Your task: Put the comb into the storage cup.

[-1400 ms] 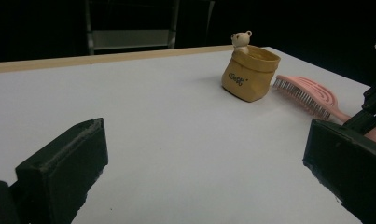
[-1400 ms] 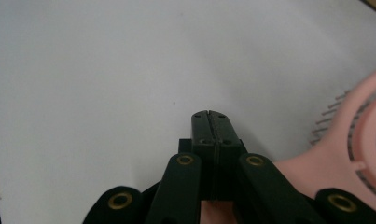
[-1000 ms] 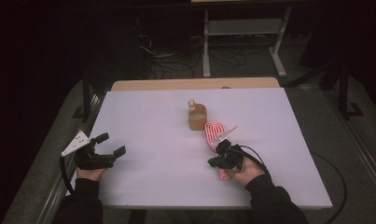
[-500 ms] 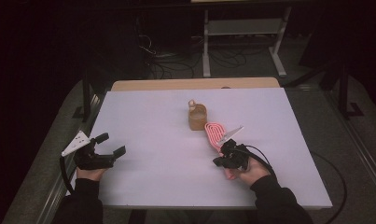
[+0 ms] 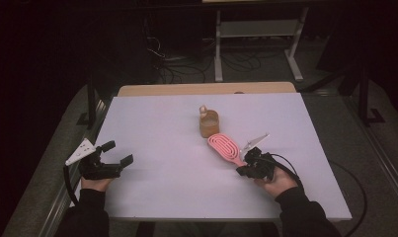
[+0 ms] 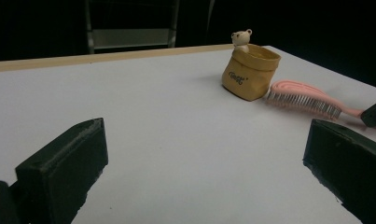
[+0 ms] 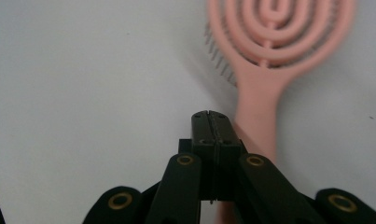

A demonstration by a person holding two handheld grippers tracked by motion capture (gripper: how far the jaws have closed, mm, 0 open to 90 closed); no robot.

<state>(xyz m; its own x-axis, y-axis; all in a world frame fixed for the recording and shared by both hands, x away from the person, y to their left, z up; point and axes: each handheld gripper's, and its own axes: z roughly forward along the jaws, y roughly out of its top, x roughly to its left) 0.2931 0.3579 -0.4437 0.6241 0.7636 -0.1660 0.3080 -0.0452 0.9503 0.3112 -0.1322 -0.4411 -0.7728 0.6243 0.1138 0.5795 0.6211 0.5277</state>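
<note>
Handling guess first: pink hairbrush [image 5: 225, 146] looks like light moulded plastic, stiff in the frame, with thin flexible bristles; smooth surface, so likely a bit slippery under hard pads. Not fragile, though the open loops of the head could flex or snag. Best place to take hold is the solid handle, the narrow straight part below the head; the vented head offers only thin ribs and the bristle side is springy.

Look: salmon pink, oval head made of concentric loops with gaps between, short tapering handle. In the left gripper view it lies back up, its pale bristles facing down at the counter [image 5: 162, 123].

Where: brush lies on the white counter, right of centre, head just beside a small tan pouch [image 5: 209, 123] with a little bear figure [image 6: 241, 38] at its rim; touching or not, cannot tell. Handle points toward the person's right hand.

Right gripper [image 7: 215, 122]: jaws fully closed, pads together with nothing between them, tip just beside the handle on its left in the right gripper view. No hold on the brush. Contact with the handle's side is possible but unclear.

Left gripper [image 5: 118, 152]: jaws wide apart, empty, low over the counter at the left edge, well apart from the brush.
</note>
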